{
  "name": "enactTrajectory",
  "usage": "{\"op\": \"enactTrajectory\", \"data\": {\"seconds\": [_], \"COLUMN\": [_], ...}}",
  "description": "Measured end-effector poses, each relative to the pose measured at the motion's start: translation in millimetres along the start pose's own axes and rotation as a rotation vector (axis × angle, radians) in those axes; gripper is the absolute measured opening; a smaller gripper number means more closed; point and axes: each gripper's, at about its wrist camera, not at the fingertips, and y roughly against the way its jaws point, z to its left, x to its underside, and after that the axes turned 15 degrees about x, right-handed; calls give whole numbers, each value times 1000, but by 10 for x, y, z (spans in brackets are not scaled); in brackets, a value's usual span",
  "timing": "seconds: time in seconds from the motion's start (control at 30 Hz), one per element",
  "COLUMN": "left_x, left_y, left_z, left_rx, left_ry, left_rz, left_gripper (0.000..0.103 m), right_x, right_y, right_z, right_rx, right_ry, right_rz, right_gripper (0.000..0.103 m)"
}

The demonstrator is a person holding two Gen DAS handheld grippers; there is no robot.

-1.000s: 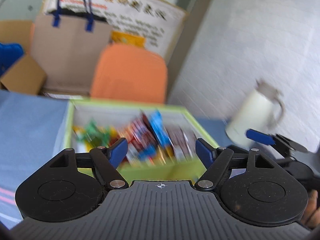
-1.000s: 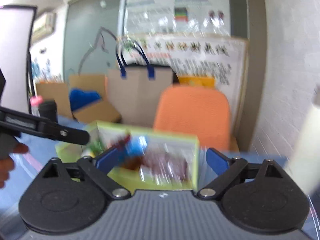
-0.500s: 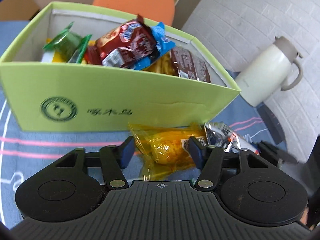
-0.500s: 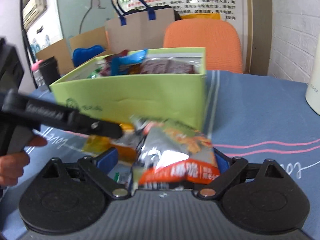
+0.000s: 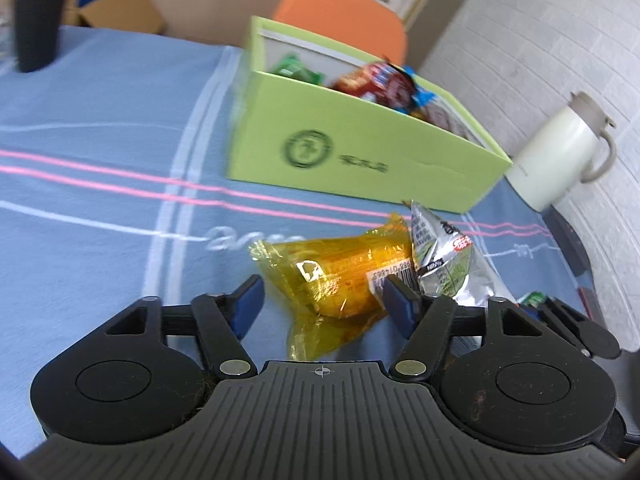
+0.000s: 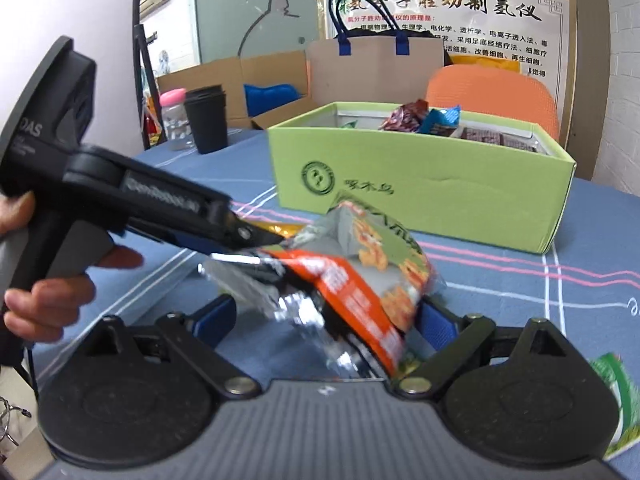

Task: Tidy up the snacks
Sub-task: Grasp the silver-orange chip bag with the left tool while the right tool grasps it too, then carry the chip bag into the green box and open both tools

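Observation:
A lime-green snack box (image 5: 360, 160) (image 6: 420, 192) stands on the blue tablecloth with several wrapped snacks inside. In front of it lies a yellow transparent packet (image 5: 340, 280). My left gripper (image 5: 324, 304) straddles that packet, its jaws opening; the right pad is at the wrapper and the left pad stands clear. A silver and orange snack bag (image 6: 360, 280) (image 5: 444, 264) lies beside it, between the wide-open fingers of my right gripper (image 6: 324, 318). The left gripper (image 6: 272, 238) reaches in from the left, held by a hand (image 6: 44, 300).
A white thermos jug (image 5: 560, 156) stands right of the box by the brick wall. A black cup (image 6: 206, 120) and a pink-lidded jar (image 6: 174, 116) sit at the table's far left. An orange chair (image 6: 492, 92) is behind. A green packet (image 6: 616, 392) lies at the lower right.
Both grippers have come down from above the box to the tabletop in front of it. The yellow packet and the silver bag now sit between their fingers. The left jaws narrowed, then widened.

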Motion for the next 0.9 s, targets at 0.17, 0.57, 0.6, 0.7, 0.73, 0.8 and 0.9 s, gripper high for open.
{"op": "enactTrajectory", "data": {"seconds": [0.17, 0.57, 0.6, 0.7, 0.73, 0.8, 0.9], "left_x": [40, -175, -162, -191, -233, -358, -675], "left_y": [423, -445, -392, -140, -64, 58, 49], "left_z": [-126, -648, -669, -729, -759, -840, -914], "left_rx": [105, 144, 145, 204, 221, 232, 203], "left_ry": [-3, -162, -165, -169, -171, -193, -240], "left_rz": [-73, 138, 116, 48, 21, -33, -95], "left_gripper": [62, 22, 21, 20, 21, 22, 22], "right_x": [17, -77, -92, -219, -295, -488, -852], "right_y": [173, -193, -117, 158, 211, 219, 2], "right_z": [-124, -169, -158, -124, -124, -140, -169], "right_rx": [-20, -21, -16, 7, 9, 5, -9], "right_ry": [-113, -112, -92, -32, -23, -1, 22], "right_rz": [0, 52, 24, -74, -106, -156, -187], "right_gripper": [94, 80, 78, 78, 78, 79, 79]}}
